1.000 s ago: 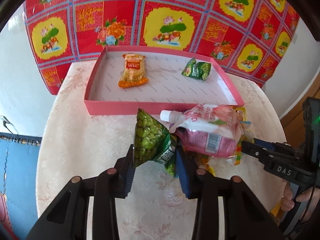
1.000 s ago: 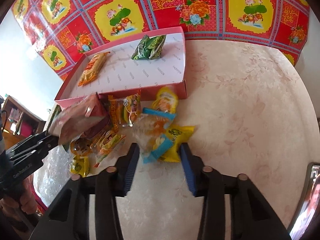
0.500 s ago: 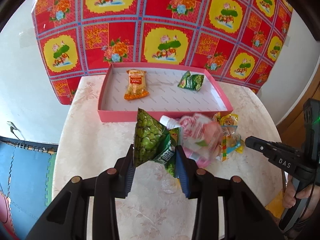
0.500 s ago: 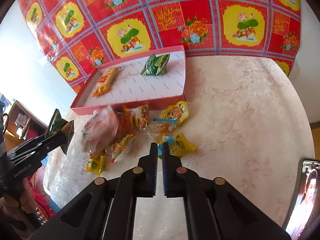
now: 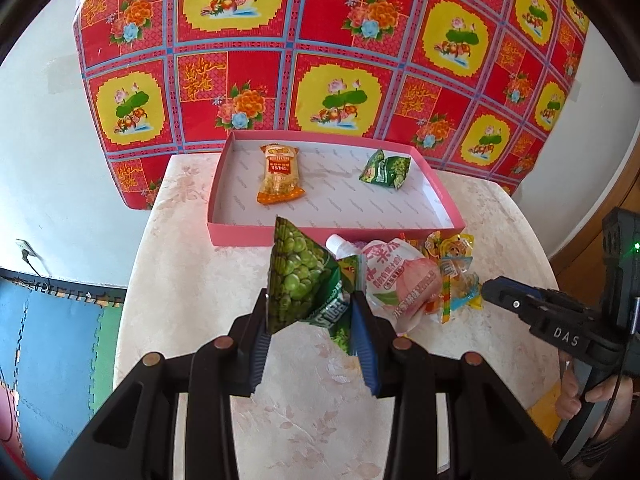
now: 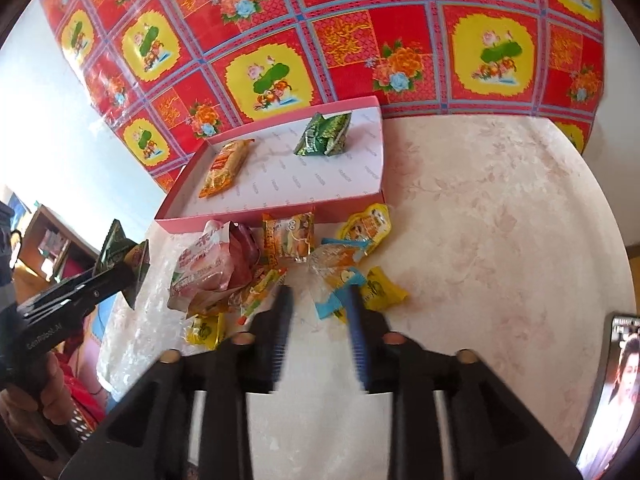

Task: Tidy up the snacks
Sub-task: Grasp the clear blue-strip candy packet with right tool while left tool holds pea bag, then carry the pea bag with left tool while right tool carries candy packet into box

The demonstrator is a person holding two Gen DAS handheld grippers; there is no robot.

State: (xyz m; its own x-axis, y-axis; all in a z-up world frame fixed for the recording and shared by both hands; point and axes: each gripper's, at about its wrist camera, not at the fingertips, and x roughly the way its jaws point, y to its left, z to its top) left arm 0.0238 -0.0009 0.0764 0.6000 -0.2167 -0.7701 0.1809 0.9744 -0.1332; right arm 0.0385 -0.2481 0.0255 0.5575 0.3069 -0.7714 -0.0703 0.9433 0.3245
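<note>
My left gripper (image 5: 310, 312) is shut on a green pea packet (image 5: 298, 276), held upright above the table; it also shows in the right wrist view (image 6: 120, 248). My right gripper (image 6: 319, 300) is blurred, its jaws opening with nothing gripped, above a clear packet with blue edges (image 6: 336, 264). The pink tray (image 5: 336, 234) at the back holds an orange packet (image 5: 279, 176) and a green packet (image 5: 386, 168). In front of the tray lies a pile of snacks with a pink spouted pouch (image 5: 400, 280) and a yellow packet (image 6: 380, 288).
A red flowered cloth (image 5: 340, 40) hangs behind the round marble table (image 5: 180, 280). A lit phone screen (image 6: 616, 380) lies at the table's right edge. A blue floor mat (image 5: 52, 340) lies beyond the left edge. A hand (image 5: 592, 396) holds the right gripper's handle.
The right gripper shut half a second ago and has opened again. Both views have pulled up and back from the pile. The pink pouch shifted and settled. The left gripper kept the pea packet.
</note>
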